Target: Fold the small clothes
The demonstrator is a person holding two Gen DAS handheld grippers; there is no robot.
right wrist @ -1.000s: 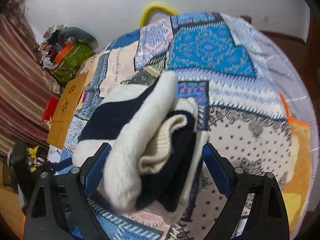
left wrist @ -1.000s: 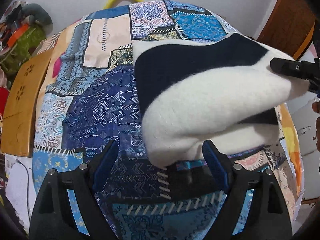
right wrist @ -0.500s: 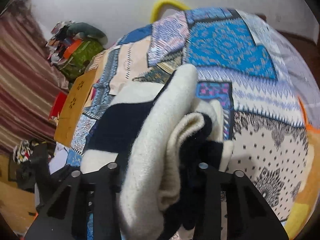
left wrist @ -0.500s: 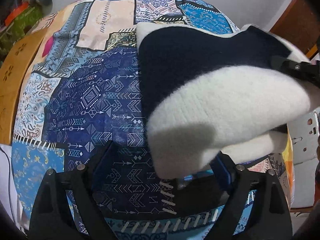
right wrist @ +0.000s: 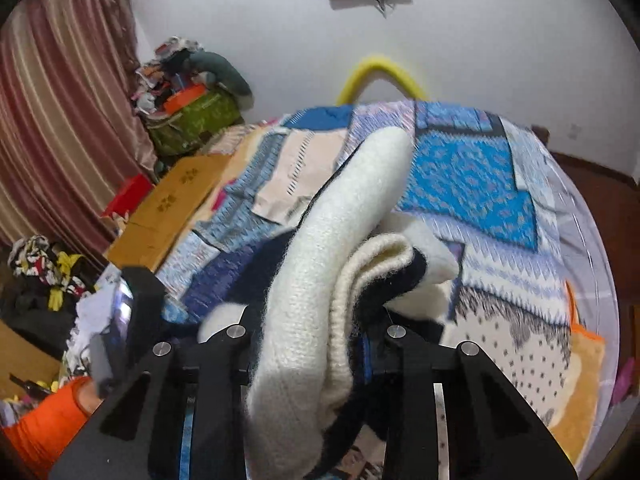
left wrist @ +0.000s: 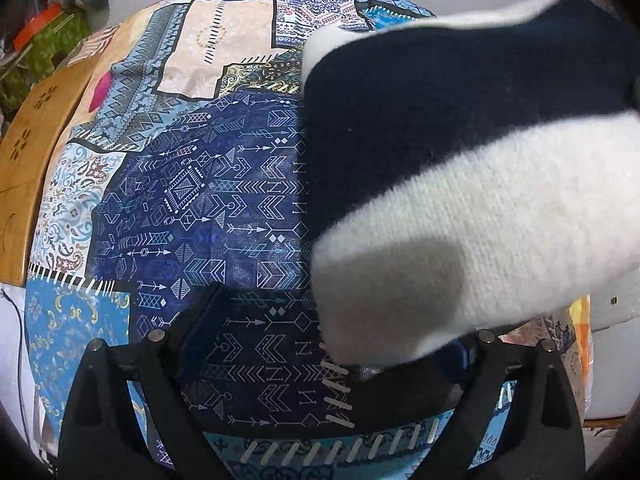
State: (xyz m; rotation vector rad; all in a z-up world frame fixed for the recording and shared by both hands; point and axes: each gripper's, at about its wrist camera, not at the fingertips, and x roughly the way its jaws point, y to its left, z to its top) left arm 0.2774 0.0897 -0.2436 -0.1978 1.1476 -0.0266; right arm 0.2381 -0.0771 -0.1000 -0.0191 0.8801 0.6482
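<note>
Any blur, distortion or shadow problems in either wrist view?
Left wrist view: strong fisheye bulge; the navy-and-cream knitted sweater is motion-smeared at its top edge, with a grey shadow on its lower cream part. Right wrist view: the patchwork bedspread is softly blurred; dark corners.

The left wrist view looks steeply down, close over the patterned bedspread (left wrist: 208, 200), which fills the frame's left and middle. The right wrist view sits higher and tilts more level, taking in the wall (right wrist: 460, 40) and curtain (right wrist: 60, 120) at upper left. Both share the bedspread (right wrist: 472, 176) and the navy-and-cream knit (left wrist: 460, 160) (very near both lenses) (right wrist: 320, 280).
</note>
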